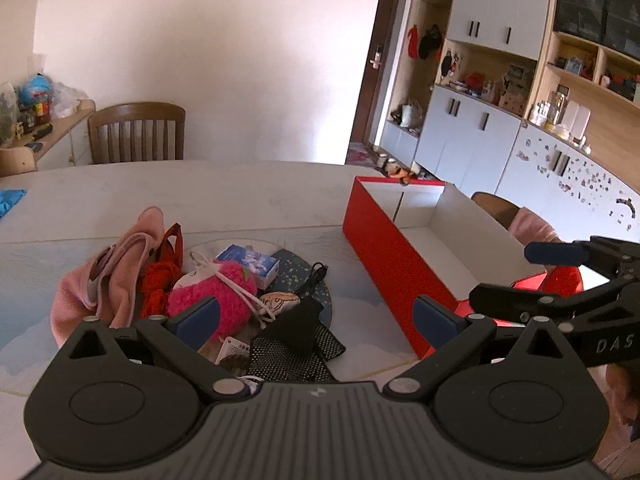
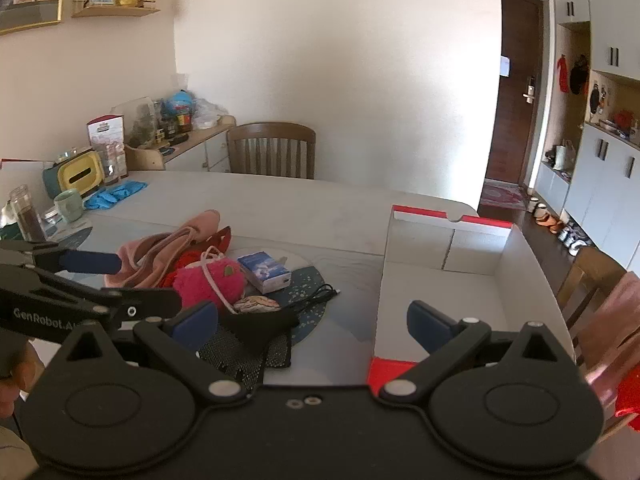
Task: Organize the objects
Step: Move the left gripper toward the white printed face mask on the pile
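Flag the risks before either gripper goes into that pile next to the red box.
1. The pile is tangled: the pink plush has a cord looped over it and lies against the pink cloth, so lifting one may drag others.
2. The black cable lies loose and thin, easy to snag or miss.
3. Left gripper and right gripper, both open, sit close together; they could collide.

Both wrist views look down across the cluttered table (image 1: 248,196), side by side.

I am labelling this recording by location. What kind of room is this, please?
Most likely a home dining room beside the entry hall: a dining table with a wooden chair, white storage cabinets holding household items, and a front door.
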`<control>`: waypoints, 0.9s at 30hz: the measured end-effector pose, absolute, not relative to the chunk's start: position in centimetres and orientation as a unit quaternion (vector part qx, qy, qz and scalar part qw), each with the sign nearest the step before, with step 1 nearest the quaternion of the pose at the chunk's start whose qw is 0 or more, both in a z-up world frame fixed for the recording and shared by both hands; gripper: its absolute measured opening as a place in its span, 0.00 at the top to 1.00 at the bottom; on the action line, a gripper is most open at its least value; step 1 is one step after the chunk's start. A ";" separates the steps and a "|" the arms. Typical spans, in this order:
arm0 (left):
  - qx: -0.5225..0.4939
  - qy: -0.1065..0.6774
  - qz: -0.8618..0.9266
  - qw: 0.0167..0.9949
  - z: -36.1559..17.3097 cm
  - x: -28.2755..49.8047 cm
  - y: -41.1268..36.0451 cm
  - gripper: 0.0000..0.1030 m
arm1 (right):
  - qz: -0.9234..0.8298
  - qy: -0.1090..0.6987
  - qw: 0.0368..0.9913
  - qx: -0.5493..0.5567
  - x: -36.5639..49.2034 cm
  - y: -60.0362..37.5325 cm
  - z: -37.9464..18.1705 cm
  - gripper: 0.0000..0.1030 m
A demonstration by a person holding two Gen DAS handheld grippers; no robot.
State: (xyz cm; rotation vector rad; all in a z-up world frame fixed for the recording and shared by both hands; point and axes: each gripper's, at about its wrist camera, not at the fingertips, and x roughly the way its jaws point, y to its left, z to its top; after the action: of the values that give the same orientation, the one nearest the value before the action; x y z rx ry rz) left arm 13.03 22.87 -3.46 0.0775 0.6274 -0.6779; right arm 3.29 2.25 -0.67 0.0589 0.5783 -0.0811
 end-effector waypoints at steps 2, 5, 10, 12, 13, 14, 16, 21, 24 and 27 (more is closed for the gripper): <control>0.046 0.301 -0.328 0.894 -3.7 13.6 23.1 0.00 | -0.055 0.285 0.956 0.030 3.4 2.2 -0.6 0.02; 0.053 0.306 -0.320 0.895 -4.2 14.5 23.7 0.00 | -0.077 0.289 0.954 0.034 3.4 1.6 -0.6 0.02; 0.065 0.328 -0.315 0.888 -6.1 15.6 24.4 0.00 | -0.112 0.297 0.947 0.048 3.6 -0.2 -0.6 0.02; 0.072 0.335 -0.314 0.885 -6.9 15.9 24.4 0.00 | -0.119 0.302 0.944 0.055 3.8 -1.1 -0.8 0.02; 0.079 0.339 -0.312 0.884 -7.5 16.0 24.3 0.00 | -0.124 0.304 0.943 0.056 3.8 -1.5 -0.9 0.02; 0.082 0.342 -0.309 0.883 -7.9 16.0 24.3 0.00 | -0.128 0.305 0.942 0.056 3.9 -1.8 -1.0 0.02; 0.093 0.351 -0.299 0.882 -9.0 16.3 24.2 0.00 | -0.131 0.307 0.941 0.056 4.0 -2.7 -1.2 0.02; 0.109 0.384 -0.273 0.875 -11.9 17.1 24.2 0.00 | -0.145 0.316 0.936 0.056 4.4 -5.3 -1.8 0.03; 0.120 0.405 -0.270 0.865 -13.7 17.1 23.9 0.00 | -0.150 0.323 0.933 0.056 4.6 -6.8 -2.2 0.03; 0.136 0.418 -0.263 0.858 -15.0 16.7 23.5 0.00 | -0.153 0.329 0.930 0.058 4.6 -8.2 -2.5 0.03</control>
State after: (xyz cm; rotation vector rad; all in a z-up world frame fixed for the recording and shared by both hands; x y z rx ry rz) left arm 16.68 23.49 -15.02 0.2863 0.8788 -0.5531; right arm 4.60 -8.20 -2.51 0.1190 0.6734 -0.3135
